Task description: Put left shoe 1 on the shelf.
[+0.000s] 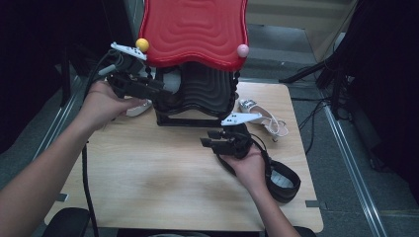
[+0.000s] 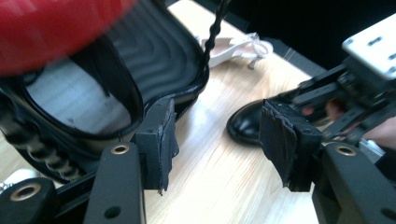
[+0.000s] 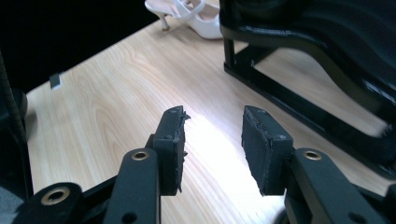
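While both forearms reach in from the near edge, the left hand (image 1: 101, 101) is raised at the far left of the wooden table (image 1: 163, 182), and the right hand (image 1: 249, 165) lies low near the middle, wrist resting just above the boards. Largest thing: a shoe rack (image 1: 197, 94) with wavy, ribbed black shelves and a glossy red top shelf. The left gripper (image 1: 160, 91) points at the rack's left side, jaws wide apart, nothing between the pads; the rack's edge is just beside one pad. The right gripper (image 1: 205, 139) aims at the rack's base, jaws parted, empty. A shiny black boot (image 1: 281, 180) lies by the right wrist. A white strappy sandal (image 1: 264, 118) sits right of the rack.
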Motion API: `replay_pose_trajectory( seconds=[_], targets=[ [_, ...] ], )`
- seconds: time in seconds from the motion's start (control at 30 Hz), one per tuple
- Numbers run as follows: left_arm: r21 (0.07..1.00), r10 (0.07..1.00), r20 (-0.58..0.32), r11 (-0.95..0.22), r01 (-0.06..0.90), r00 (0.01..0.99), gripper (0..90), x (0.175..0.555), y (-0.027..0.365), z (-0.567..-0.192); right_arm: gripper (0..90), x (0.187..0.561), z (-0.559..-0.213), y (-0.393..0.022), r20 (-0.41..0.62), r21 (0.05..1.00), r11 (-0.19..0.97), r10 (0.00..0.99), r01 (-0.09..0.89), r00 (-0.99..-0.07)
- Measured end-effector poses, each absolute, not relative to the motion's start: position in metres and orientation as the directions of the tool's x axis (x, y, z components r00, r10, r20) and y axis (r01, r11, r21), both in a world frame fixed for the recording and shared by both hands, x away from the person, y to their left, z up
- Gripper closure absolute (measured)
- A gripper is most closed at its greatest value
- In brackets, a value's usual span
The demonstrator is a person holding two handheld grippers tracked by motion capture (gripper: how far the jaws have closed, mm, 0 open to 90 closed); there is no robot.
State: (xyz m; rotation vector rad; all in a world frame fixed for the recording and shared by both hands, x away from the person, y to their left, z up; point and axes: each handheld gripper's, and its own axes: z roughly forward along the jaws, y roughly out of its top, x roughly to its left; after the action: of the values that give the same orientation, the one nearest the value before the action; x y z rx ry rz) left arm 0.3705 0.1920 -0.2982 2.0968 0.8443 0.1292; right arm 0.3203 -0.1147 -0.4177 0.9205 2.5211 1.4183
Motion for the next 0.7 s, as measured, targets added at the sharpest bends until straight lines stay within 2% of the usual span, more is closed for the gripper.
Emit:
replay_pose_trajectory(
  seconds=[0.6, 0.7],
  targets=[
    [0.714, 0.596, -0.232, -0.432, 0.551, 0.769, 46.5, 0.353, 0.182, -0.369, 59.6, 0.296, -0.445, -0.162, 0.218, 0.761, 0.384, 0.608, 0.523, -0.764],
    [0.709, 0.588, -0.258, -0.424, 0.564, 0.767, 46.6, 0.350, 0.182, -0.381, 59.6, 0.293, -0.448, -0.169, 0.222, 0.754, 0.382, 0.617, 0.534, -0.755]
  ],
)
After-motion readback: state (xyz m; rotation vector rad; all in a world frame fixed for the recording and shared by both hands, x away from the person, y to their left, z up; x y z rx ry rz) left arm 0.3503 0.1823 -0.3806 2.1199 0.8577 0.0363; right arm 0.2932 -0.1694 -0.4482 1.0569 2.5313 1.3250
